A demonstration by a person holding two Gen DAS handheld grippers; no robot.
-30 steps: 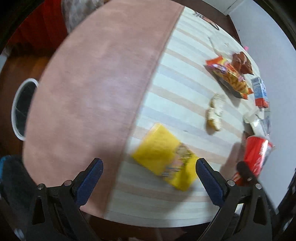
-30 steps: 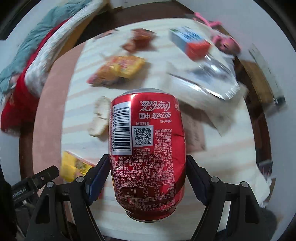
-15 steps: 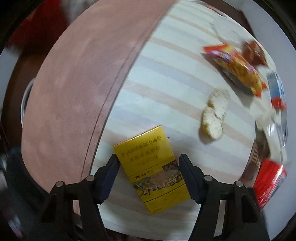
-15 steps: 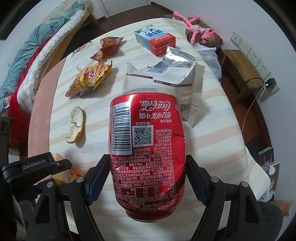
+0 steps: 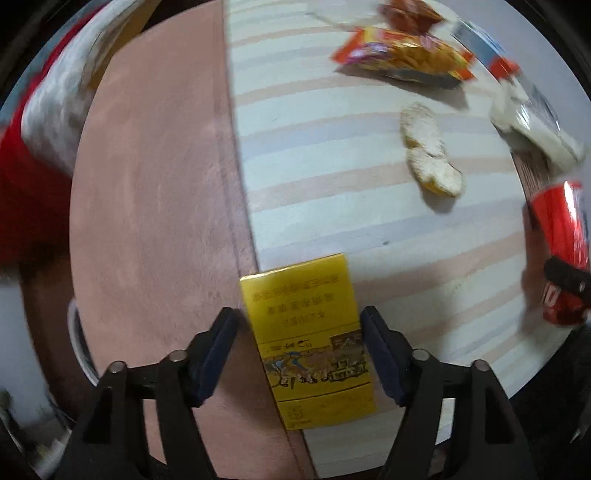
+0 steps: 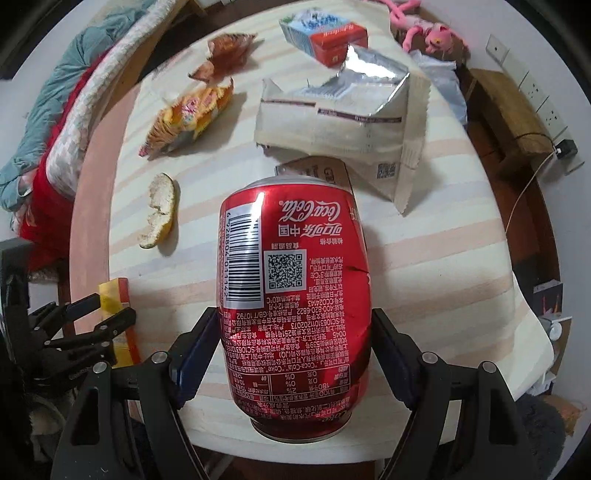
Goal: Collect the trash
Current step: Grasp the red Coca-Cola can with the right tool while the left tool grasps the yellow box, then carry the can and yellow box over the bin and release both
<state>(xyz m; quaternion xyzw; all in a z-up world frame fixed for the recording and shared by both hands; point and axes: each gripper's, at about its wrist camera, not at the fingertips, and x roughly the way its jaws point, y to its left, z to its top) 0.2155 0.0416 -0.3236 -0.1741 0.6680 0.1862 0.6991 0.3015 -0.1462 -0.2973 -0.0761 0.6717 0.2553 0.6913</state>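
Barely begun — the right gripper (image 6: 293, 354) pinches a dented red cola can (image 6: 293, 295), the left gripper (image 5: 300, 354) brackets a flat yellow cardboard box (image 5: 308, 343), contact unclear; wrappers, carton and peel (image 6: 159, 210) litter the striped table (image 6: 443, 258).

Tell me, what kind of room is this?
Probably a bedroom or small living space at home: a quilt heaped on bedding beside the table, a pink plush toy by the wall, and wall sockets.

Dim indoor light; left view motion-blurred; fisheye-warped edges.
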